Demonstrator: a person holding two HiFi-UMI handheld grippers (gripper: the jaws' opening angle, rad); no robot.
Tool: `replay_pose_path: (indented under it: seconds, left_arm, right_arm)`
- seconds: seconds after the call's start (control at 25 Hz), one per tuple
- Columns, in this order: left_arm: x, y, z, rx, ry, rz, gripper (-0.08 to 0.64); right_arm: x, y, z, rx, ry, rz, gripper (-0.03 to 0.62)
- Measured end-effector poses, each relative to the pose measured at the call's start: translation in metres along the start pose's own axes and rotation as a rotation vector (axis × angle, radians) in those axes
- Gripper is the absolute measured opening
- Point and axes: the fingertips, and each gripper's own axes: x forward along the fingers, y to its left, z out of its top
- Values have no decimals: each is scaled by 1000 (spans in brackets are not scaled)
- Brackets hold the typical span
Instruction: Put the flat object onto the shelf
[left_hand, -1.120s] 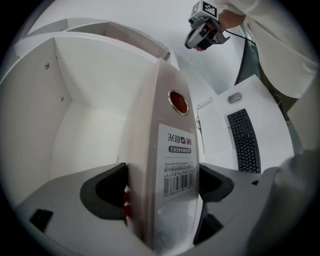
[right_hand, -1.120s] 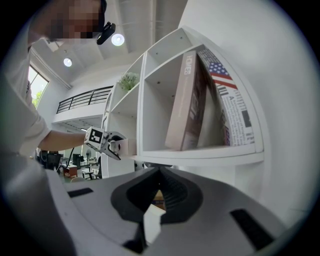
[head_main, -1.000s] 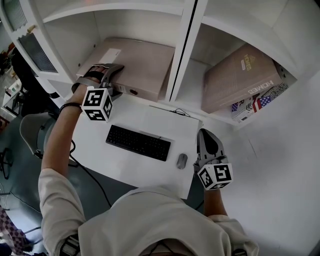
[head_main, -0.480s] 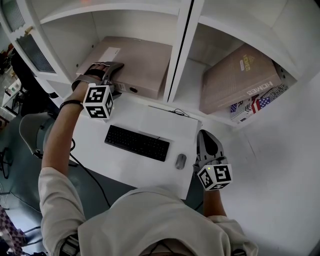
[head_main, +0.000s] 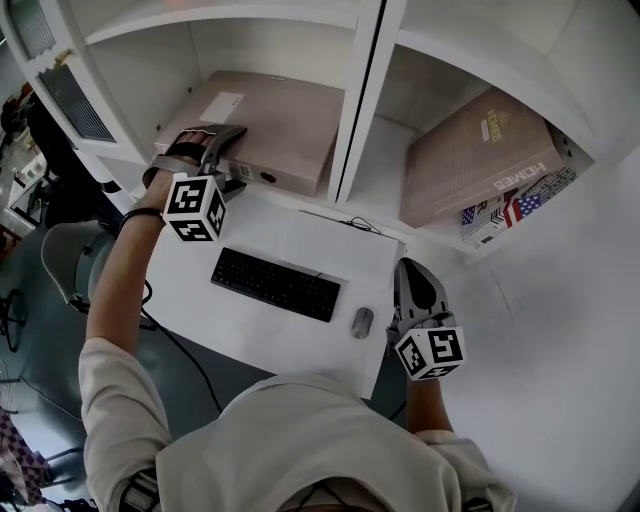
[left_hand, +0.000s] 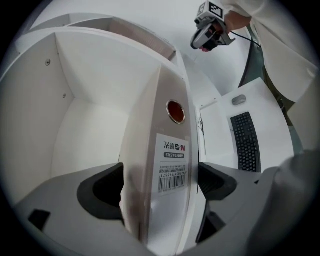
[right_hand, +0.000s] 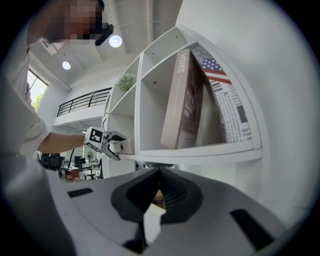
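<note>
The flat object is a beige binder (head_main: 280, 125) that lies flat in the left compartment of the white shelf (head_main: 362, 100), its spine facing the desk. My left gripper (head_main: 232, 155) sits at the spine's left end. In the left gripper view the labelled spine (left_hand: 170, 140) stands between the jaws of the left gripper (left_hand: 160, 182). They have just been opening, there is a gap at the right pad, and the gripper is open. My right gripper (head_main: 413, 275) hangs shut and empty off the desk's right edge, and its jaws (right_hand: 159, 172) meet in its own view.
Below the shelf is a white desk (head_main: 300, 240) with a black keyboard (head_main: 277, 285) and a grey mouse (head_main: 364, 321). A second beige binder (head_main: 480, 155) leans on magazines (head_main: 515, 205) in the right compartment. A chair (head_main: 65, 262) stands at the left.
</note>
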Motion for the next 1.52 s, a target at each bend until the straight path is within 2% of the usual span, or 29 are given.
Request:
replay_pose_path:
  seconds: [0.16,0.36,0.96,1.04,1.24,1.32,1.52]
  left_arm:
    - [-17,6,1,-76,-27,52,454]
    - [-39,5,-1,-209,-68,80,452]
    - [-107,3,-16,-781,-241,225,228]
    - [-114,0,-17,-829,-250,246,184]
    - [-126,-11,-21,-899,-255,266,164]
    - [-131,-13,-24,-933,-260,280,127]
    - [-144,-17,-28,-1012,-272,313,87]
  right_arm:
    - [-2,3,2,-4,-4,7,3]
    - [-4,8,7,-12,-13,18,3]
    - [-5,27,17,-33,-34,59,3]
    - [-4,30,19,-34,-37,66,3]
    - [-4,37,22,-39,-42,81,3]
    - [-5,39,23,-42,-44,85,3]
    - [-7,44,26,-48,-49,91,3]
